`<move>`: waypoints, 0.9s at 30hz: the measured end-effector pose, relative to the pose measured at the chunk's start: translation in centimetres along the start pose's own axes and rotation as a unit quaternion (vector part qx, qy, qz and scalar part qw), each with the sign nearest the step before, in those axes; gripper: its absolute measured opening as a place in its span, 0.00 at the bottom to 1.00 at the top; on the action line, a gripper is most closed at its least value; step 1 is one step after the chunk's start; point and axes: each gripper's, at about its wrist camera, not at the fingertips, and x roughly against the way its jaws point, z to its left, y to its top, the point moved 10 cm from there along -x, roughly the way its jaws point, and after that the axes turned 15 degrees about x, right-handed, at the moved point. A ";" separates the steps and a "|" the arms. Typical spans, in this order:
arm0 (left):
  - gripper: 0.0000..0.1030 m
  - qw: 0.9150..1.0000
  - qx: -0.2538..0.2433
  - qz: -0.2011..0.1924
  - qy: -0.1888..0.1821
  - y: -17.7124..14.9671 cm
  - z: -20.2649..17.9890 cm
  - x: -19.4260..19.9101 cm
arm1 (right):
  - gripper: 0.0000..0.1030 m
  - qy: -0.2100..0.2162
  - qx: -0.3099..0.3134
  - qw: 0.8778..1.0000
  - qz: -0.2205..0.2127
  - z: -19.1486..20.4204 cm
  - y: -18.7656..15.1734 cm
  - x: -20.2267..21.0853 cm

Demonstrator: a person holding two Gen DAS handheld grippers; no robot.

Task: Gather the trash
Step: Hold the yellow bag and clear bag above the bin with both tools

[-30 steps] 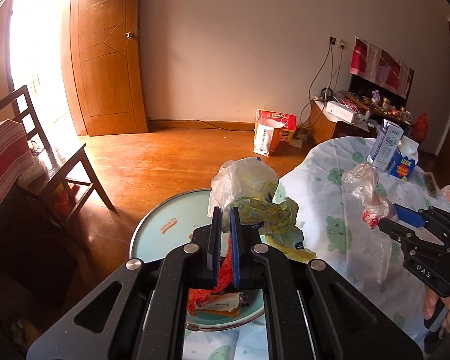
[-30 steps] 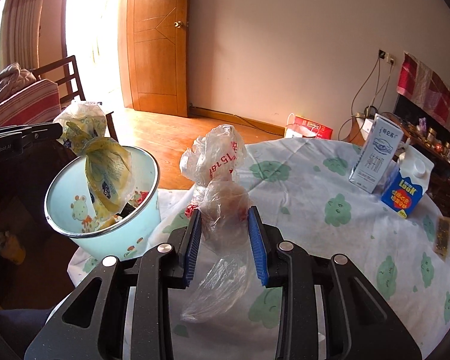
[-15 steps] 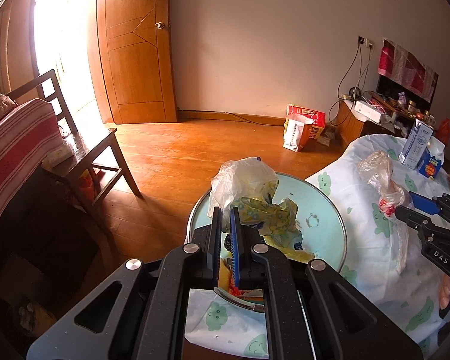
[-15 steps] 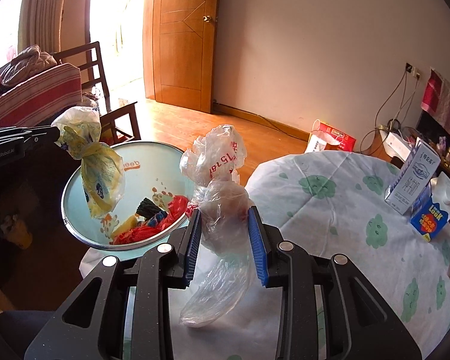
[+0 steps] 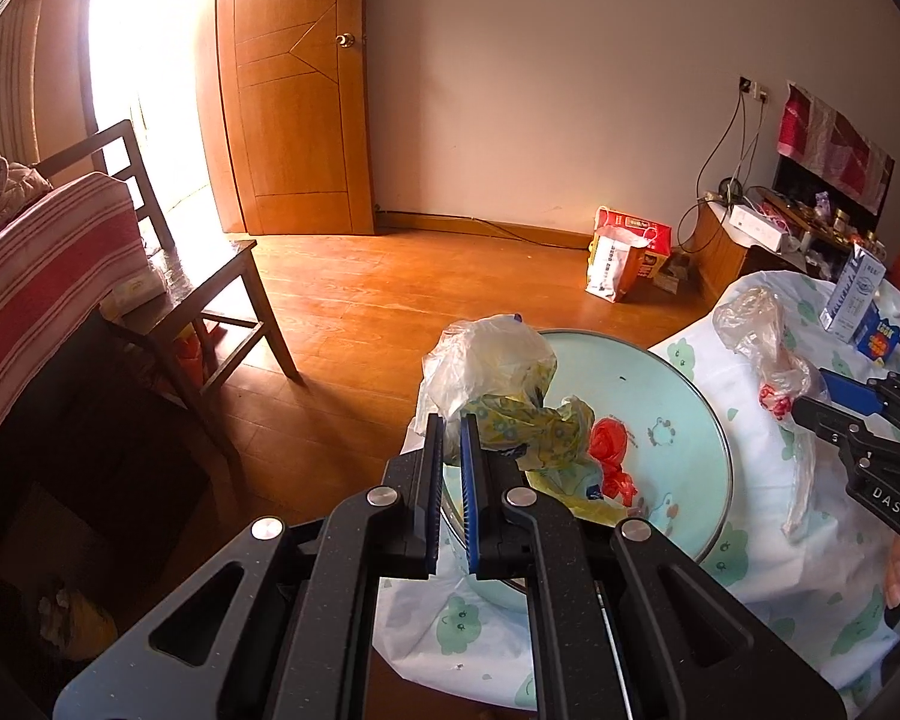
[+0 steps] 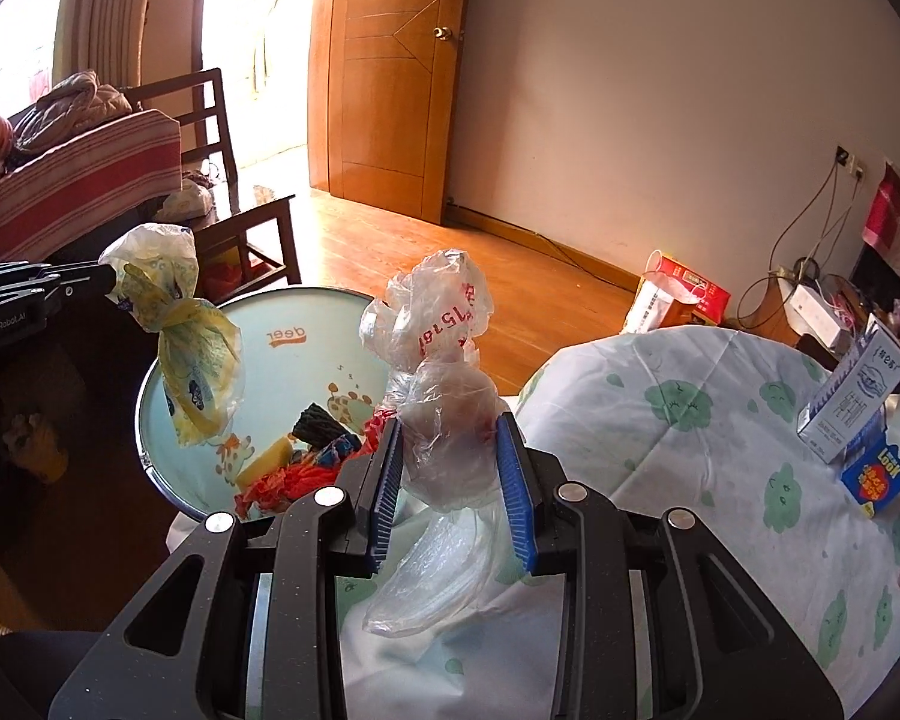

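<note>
My left gripper (image 5: 450, 423) is shut on the knotted neck of a yellow printed plastic bag (image 5: 528, 426). In the right wrist view that bag (image 6: 198, 360) hangs from the left gripper (image 6: 107, 285) over the left rim of a light-blue basin (image 6: 330, 354). Red wrappers (image 6: 282, 480) and other scraps lie in the basin. My right gripper (image 6: 448, 427) is shut on a clear plastic bag with red print (image 6: 444, 360), held just right of the basin. The left wrist view shows the basin (image 5: 660, 384), the right gripper (image 5: 822, 401) and its clear bag (image 5: 756, 324).
A table under a white cloth with green clouds (image 6: 690, 420) carries two cartons (image 6: 852, 402) at its far right. A wooden chair (image 5: 210, 300) and a red-striped cushion (image 5: 42, 264) stand left. Paper bags (image 5: 624, 258) sit on the wood floor by the wall.
Both grippers have carried their bags sideways along the table edge. The yellow bag now hangs over the basin's left rim, and more of the basin's inside shows.
</note>
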 end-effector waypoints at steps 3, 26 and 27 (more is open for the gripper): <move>0.05 1.000 0.001 -0.001 0.004 0.1 0.2 -0.1 | 0.31 0.002 0.006 1.000 0.001 0.3 0.3 -0.3; 0.05 1.000 0.012 -0.013 0.013 0.6 1.5 0.2 | 0.31 0.011 0.037 0.999 -0.002 2.0 2.4 -1.7; 0.05 1.000 0.012 -0.015 0.014 0.7 1.5 0.2 | 0.31 0.011 0.038 0.999 -0.002 2.1 2.5 -1.7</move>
